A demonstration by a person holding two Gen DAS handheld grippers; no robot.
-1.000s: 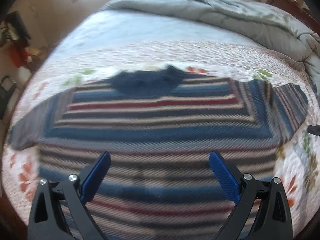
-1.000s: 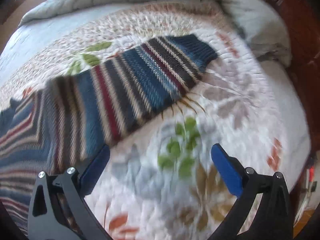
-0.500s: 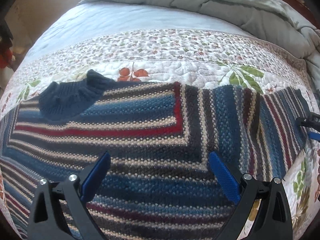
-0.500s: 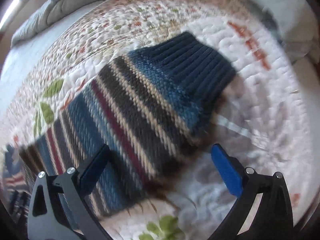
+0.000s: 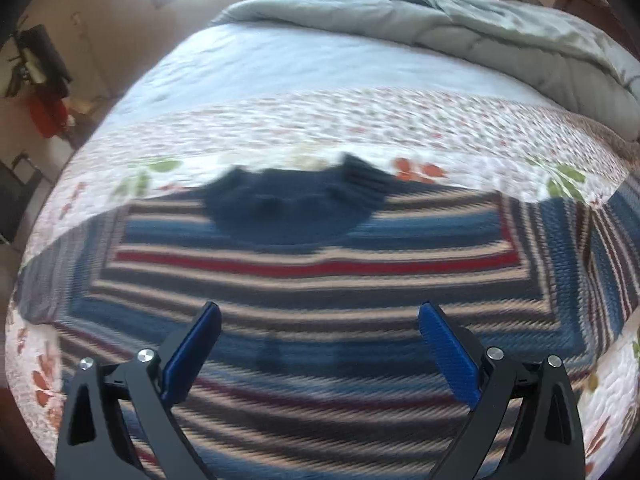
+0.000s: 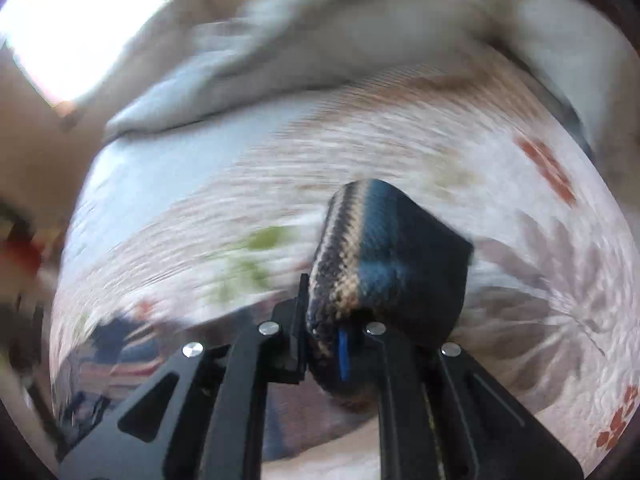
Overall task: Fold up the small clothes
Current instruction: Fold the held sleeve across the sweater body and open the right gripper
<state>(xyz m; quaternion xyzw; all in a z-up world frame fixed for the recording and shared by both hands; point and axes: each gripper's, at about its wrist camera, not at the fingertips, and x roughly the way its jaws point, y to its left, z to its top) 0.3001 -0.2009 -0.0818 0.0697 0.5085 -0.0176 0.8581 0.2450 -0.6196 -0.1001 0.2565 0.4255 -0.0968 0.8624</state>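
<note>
Striped knit in blue, grey, cream and red, a small wool sweater [image 5: 312, 280] lies spread flat on the white floral quilted bedspread [image 5: 320, 128] of the bed, its dark navy collar [image 5: 292, 204] on the far side from the camera. Both sleeves run out of the left wrist view at the edges, and the hem is cut off behind the black gripper frame. The left gripper [image 5: 320, 320] hovers over the sweater's body with its blue-padded fingers [image 5: 196, 348] spread wide, holding nothing. Motion blur softens the knit and the print. A rumpled grey-green duvet [image 5: 480, 36] is heaped at the far end of the bed. In the right wrist view, heavily smeared, the right gripper [image 6: 324, 344] has its fingers clamped narrow on the sweater's navy ribbed sleeve cuff [image 6: 392, 264], which stands raised off the bedspread; the fabric hides most of one blue pad.
</note>
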